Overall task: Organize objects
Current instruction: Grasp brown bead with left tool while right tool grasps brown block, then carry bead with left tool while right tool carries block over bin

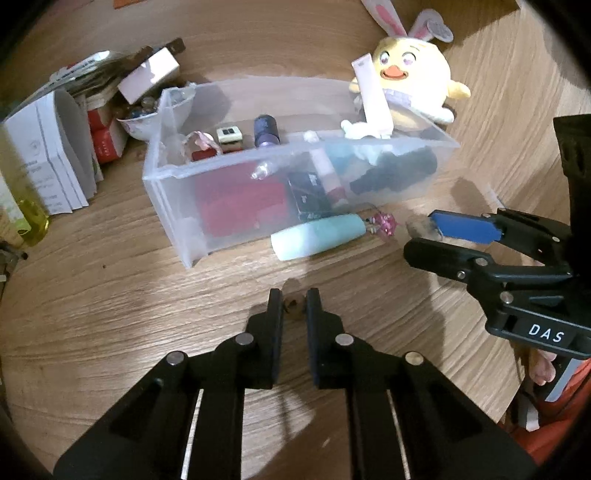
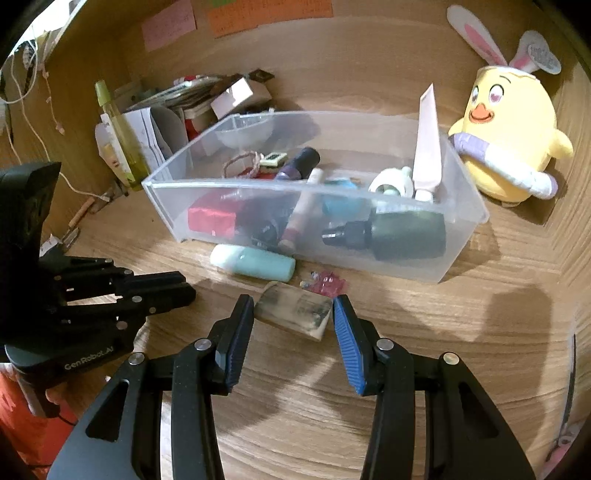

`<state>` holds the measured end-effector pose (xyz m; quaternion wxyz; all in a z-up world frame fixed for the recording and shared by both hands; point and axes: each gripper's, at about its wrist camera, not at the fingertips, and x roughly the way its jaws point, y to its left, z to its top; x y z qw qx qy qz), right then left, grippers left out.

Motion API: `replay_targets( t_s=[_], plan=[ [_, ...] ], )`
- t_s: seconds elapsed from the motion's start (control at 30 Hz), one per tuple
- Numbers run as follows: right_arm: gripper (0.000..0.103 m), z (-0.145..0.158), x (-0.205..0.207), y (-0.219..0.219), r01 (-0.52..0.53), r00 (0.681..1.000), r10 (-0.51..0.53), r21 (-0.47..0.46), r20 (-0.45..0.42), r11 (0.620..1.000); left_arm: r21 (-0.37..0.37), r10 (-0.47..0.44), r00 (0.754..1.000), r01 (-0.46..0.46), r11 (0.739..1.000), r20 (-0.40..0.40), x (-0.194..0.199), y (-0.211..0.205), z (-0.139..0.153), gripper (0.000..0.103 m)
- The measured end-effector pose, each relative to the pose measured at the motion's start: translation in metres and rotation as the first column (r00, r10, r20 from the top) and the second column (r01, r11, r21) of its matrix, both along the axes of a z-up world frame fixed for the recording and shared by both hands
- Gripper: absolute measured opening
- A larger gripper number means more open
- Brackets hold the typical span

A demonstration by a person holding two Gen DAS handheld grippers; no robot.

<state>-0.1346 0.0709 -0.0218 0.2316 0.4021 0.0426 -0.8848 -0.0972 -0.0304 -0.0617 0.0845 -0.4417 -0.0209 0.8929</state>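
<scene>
In the left wrist view my left gripper (image 1: 294,297) is shut on a small brown bead-like piece (image 1: 293,305) on the wooden desk. My right gripper (image 2: 293,306) has its blue pads pressed on both ends of a beige, grey-smudged block (image 2: 295,319) lying on the desk. A clear plastic bin (image 2: 221,183) behind them holds bottles, tubes and a red box. Against its front wall lie a mint tube (image 2: 255,264) and a pink trinket (image 2: 327,286). The left wrist view also shows the right gripper (image 1: 421,234) and the block (image 1: 419,226), right of the mint tube (image 1: 317,236).
A yellow chick plush (image 2: 509,136) sits right of the bin against the wooden wall. Left of the bin are booklets (image 1: 55,155), a small bowl (image 1: 138,122) and a yellow-green bottle (image 2: 122,136). Sticky notes (image 2: 269,14) hang on the back panel.
</scene>
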Motion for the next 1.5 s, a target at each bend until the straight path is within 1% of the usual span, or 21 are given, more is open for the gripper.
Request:
replay_targets(
  t_s=[0.4,0.6,0.83,1.23,1.4,1.5],
  plan=[
    [0.041,0.028,-0.002,0.004,0.014,0.997,-0.016,-0.032,-0.076,0.999,0.022,0.05,0.993,-0.048,0.999,-0.108,0.009,-0.007,0.035,0.011],
    [0.041,0.04,-0.005,0.006,0.012,0.994,-0.016,-0.043,-0.107,0.999,0.047,0.07,0.983,-0.063,0.997,-0.167,0.01,-0.011,0.057,0.011],
    [0.041,0.055,-0.01,0.006,0.013,0.988,-0.021,-0.053,-0.151,0.998,0.069,0.089,0.972,-0.075,0.995,-0.217,0.003,-0.016,0.077,0.011],
    [0.041,0.074,-0.027,0.005,0.015,0.979,-0.028,-0.065,-0.204,0.998,0.058,0.122,0.964,-0.112,0.992,-0.238,-0.015,-0.025,0.089,0.011],
    [0.041,0.075,-0.04,0.004,0.022,0.979,-0.035,-0.065,-0.203,0.998,0.065,0.136,0.97,-0.126,0.99,-0.203,-0.031,-0.032,0.08,0.011],
    [0.041,0.069,-0.048,0.004,0.029,0.982,-0.04,-0.06,-0.187,0.998,0.072,0.14,0.973,-0.129,0.989,-0.182,-0.039,-0.034,0.073,0.011]
  ],
)
